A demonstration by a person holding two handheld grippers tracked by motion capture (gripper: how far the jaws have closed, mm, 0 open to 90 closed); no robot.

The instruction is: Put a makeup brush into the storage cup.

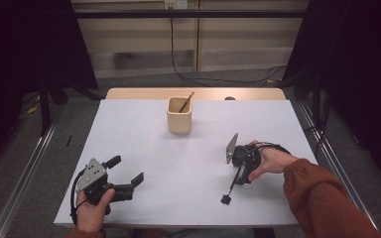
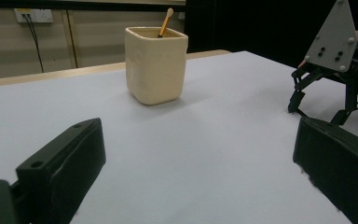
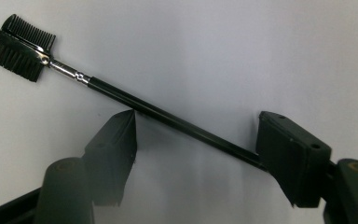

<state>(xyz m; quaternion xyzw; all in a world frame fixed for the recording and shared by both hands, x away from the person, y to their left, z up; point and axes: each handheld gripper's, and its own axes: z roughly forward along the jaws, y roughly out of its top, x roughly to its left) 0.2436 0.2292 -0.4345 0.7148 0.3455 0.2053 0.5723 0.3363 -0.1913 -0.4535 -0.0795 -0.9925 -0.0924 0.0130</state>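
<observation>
My right gripper point(image 3: 196, 140), jaws apart, straddles the slim black-handled brow brush point(image 3: 135, 105) at lower right, ready to clamp; my left gripper point(image 1: 126, 171) idles open.

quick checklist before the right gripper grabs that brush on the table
1. Brush lies between the right gripper fingers: ok, its handle crosses the gap.
2. Right gripper open enough to close on it: ok, fingers stand apart.
3. Firm grip on the handle: not ok, one finger touches its end, the other only reaches its edge.
4. Cup upright with room inside: ok, it holds one thin stick.
5. Path from brush to cup free: ok, bare table between them.
6. Left gripper out of the way: ok, open, at the near left.
</observation>
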